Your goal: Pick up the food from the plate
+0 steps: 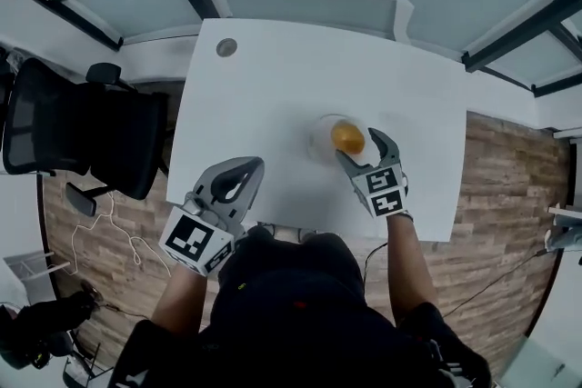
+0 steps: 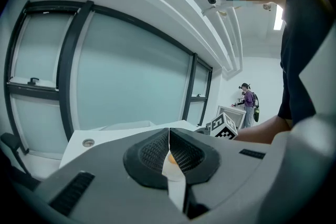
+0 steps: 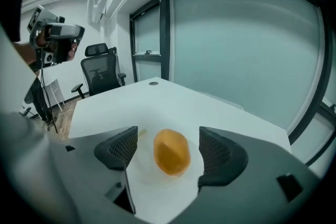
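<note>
An orange, egg-shaped piece of food (image 1: 347, 137) lies on a clear plate (image 1: 318, 137) on the white table (image 1: 273, 77). My right gripper (image 1: 359, 147) reaches over the plate's near right side and is open. In the right gripper view the food (image 3: 171, 159) sits between the two pads (image 3: 122, 147), with a gap on each side and neither pad touching it. My left gripper (image 1: 245, 174) hovers at the table's near edge, left of the plate. In the left gripper view the left gripper (image 2: 169, 149) is shut with nothing in it.
A black office chair (image 1: 82, 136) stands left of the table. A round grommet (image 1: 226, 47) sits in the table's far left corner. Glass walls with dark frames lie beyond the table. Wood floor (image 1: 505, 195) shows to the right. A person (image 2: 248, 105) stands far off.
</note>
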A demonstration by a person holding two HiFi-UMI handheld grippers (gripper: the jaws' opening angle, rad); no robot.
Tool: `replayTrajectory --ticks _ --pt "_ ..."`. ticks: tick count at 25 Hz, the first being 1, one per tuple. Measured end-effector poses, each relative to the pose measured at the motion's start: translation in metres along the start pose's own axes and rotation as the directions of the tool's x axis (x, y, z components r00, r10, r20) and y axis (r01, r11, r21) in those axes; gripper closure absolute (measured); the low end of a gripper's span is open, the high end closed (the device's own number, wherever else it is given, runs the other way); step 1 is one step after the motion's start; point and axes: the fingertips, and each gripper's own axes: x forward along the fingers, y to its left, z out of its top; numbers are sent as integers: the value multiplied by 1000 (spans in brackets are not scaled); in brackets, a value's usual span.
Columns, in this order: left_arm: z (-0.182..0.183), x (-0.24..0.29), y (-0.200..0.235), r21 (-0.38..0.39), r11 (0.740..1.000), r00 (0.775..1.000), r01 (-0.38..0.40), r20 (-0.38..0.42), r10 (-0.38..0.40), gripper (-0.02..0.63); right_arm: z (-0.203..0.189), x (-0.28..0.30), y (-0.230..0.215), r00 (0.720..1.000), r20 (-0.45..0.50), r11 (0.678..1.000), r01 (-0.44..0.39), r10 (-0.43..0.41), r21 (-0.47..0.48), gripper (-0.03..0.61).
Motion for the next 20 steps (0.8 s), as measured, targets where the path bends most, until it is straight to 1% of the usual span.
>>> replayTrajectory --ticks 6,10,14,16,18,20 --pt "-6 -5 15 -26 999 999 -35 -17 35 591 -30 45 1 988 -126 995 -91 86 -39 206" --pt "-14 -9 20 -34 998 998 -55 -38 54 591 -42 65 0 978 -175 992 -120 111 -41 189" --pt "-14 -12 22 -48 996 997 -69 -44 67 591 -57 78 3 959 -246 986 -160 143 -50 189" --pt "-13 -15 23 -50 996 997 -74 -42 72 591 -60 80 1 957 -260 986 -154 131 -70 189" --pt "-12 -18 25 -49 996 997 -75 -38 73 591 -57 79 -2 963 -250 987 -125 97 -102 199" --pt "-11 -20 26 -50 996 997 -72 -33 71 591 -50 74 -4 971 -228 989 -99 71 -113 206"
